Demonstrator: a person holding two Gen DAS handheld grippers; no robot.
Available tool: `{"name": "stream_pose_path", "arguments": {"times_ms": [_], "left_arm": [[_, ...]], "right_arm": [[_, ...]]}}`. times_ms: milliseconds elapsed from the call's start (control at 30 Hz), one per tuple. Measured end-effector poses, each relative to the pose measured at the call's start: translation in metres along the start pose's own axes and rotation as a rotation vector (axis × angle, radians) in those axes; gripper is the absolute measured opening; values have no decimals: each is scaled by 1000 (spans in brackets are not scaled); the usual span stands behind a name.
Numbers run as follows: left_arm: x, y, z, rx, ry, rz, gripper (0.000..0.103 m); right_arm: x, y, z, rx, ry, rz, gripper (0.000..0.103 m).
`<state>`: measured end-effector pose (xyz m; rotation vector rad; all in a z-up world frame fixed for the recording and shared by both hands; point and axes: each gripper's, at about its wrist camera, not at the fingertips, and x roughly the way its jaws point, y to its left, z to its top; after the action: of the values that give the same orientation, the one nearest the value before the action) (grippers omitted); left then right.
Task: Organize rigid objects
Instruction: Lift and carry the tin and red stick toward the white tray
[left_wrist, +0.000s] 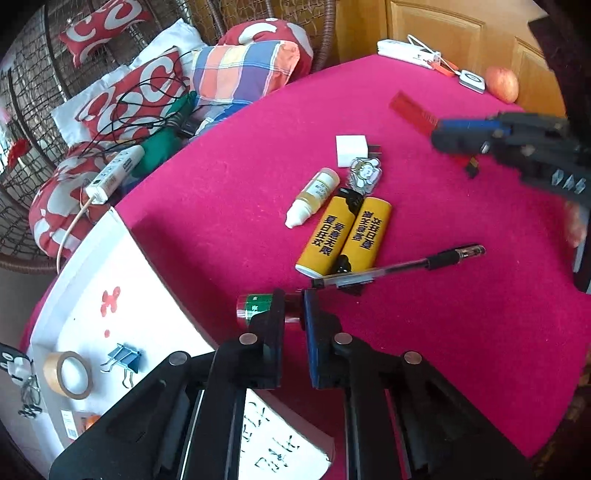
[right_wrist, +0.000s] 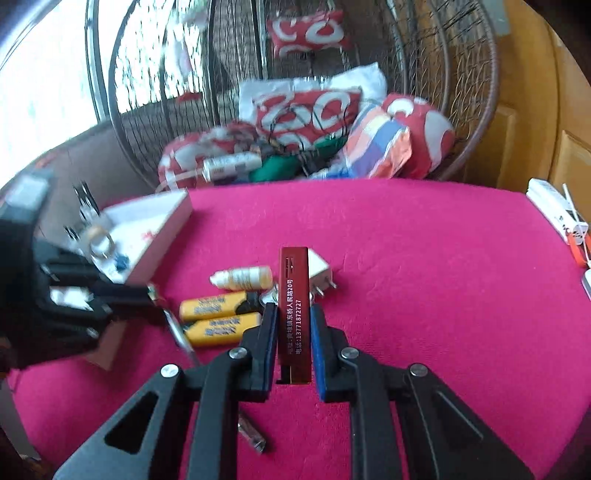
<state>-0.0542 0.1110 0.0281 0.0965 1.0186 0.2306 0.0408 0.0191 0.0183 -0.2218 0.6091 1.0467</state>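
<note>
Lighter (right_wrist: 293, 310), red and slab-sided, stands clamped between my right gripper (right_wrist: 293, 332) fingers, its upper half poking out ahead of the tips. It should be light, stiff and a bit slick, so I'd keep hold on the flat faces, low on the body. My left gripper (left_wrist: 294, 317) is pinched on a small green-and-red cylinder (left_wrist: 260, 310), with the white tray (left_wrist: 110, 280) just to its left.
</note>
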Motion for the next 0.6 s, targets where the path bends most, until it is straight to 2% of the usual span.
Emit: {"name": "stream_pose_path", "arguments": {"times_ms": [67,133,167,200,233,300,400,600], "left_arm": [[0,0,2,15,2,19,10],[-2,3,5,56,3,30,15],[-3,5,6,84,10,19,32],[-3,7,6,128,25,-1,58],[-3,8,6,158,41,-11,67],[-1,11,6,219,87,-5,70],[9,13,10,244,142,-2,70],[31,12,18,230,222,-23,70]], "right_arm": [[-8,0,3,11,-21,18,15],[-11,0,4,18,-29,24,15],[-11,0,5,22,-32,25,15],[-11,-1,5,26,-33,27,15],[-11,-2,4,34,-33,32,15],[-12,-4,3,43,-35,40,15],[-12,-3,2,53,-38,56,15],[-14,0,1,56,-44,77,15]]}}
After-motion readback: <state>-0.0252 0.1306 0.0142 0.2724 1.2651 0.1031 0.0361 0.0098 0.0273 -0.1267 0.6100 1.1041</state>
